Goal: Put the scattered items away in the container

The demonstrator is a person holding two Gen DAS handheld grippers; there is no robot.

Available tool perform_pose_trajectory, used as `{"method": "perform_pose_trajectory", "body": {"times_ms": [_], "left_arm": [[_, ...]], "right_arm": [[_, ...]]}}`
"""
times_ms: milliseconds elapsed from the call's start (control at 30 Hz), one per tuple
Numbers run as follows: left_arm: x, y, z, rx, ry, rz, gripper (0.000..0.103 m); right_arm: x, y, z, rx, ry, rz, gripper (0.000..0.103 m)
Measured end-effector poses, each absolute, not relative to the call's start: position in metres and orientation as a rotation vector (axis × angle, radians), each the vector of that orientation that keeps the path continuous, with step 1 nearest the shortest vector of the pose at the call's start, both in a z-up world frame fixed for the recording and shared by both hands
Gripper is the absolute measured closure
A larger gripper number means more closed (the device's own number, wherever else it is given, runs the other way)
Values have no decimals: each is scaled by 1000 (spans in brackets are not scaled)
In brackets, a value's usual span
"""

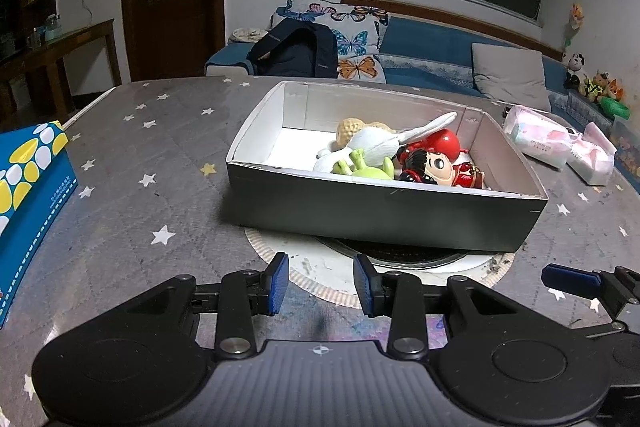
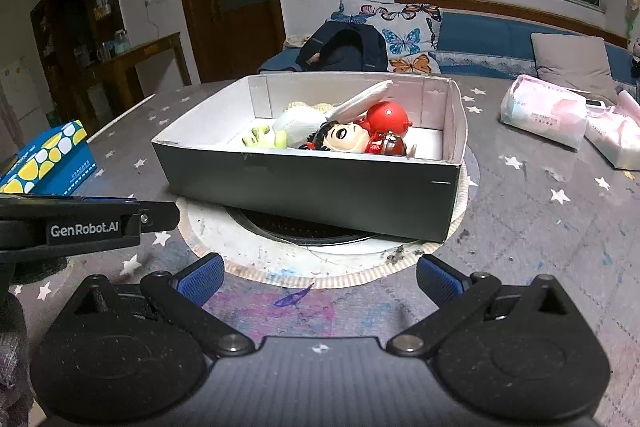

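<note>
- The left gripper [image 1: 321, 287] sat low over the star-print tablecloth [image 1: 160, 155], its blue-padded fingers [image 1: 279, 283] a modest gap apart and holding nothing.
- The right gripper [image 2: 320, 281] had its fingers [image 2: 202, 277] spread much wider, also empty, above a purple-stained patch of the cloth.
- The grey box [image 1: 384, 211] stood just ahead of both grippers, resting partly on a round dark plate [image 1: 408, 259] set in a white ring in the table.
- Inside the box lay the toys, piled together toward its right half: a black-haired doll in red [image 1: 434, 167], a red ball-shaped toy [image 1: 442, 141], a white plush [image 1: 380, 145], a green figure [image 1: 360, 169] and a tan lumpy toy [image 1: 348, 131].
- The left wrist view showed the doll's face upright and the tan toy clearly; the right wrist view showed the doll [image 2: 344, 139] lying sideways, with the tan toy mostly hidden behind the plush.
- Only the left view caught stuffed animals [image 1: 596, 83] on the far sofa; only the right view showed the "GenRobot.AI" lettering on the side of the left gripper [image 2: 92, 223].
- A blue tissue box with yellow spots [image 1: 32, 195] stood well to the left, and pink-wrapped tissue packs [image 2: 544, 115] lay to the right of the box, apart from it.
</note>
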State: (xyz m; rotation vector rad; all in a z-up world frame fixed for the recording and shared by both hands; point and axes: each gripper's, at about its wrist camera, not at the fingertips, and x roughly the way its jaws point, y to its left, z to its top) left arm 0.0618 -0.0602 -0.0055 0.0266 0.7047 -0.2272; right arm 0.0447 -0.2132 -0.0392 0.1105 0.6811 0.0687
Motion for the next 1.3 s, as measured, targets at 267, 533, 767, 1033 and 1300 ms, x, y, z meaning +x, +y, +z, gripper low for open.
{"method": "perform_pose_trajectory", "body": {"times_ms": [267,533,767,1033,1300], "left_arm": [[74,-63,-11,34,723,-220,65],[83,-66,-13,44,740,-206,65],[90,-69,-12,56,746,-188,65],[98,-72,-12,75,758,-163,65],[104,-78,-15,101,767,-142,65]], "right_arm": [[55,-213,-42,103,706,62,0],[64,-217,-47,106,730,48,0],[72,-219,-49,108,742,44,0],[80,-224,-49,118,754,32,0],[86,-229,-50,126,765,18,0]]}}
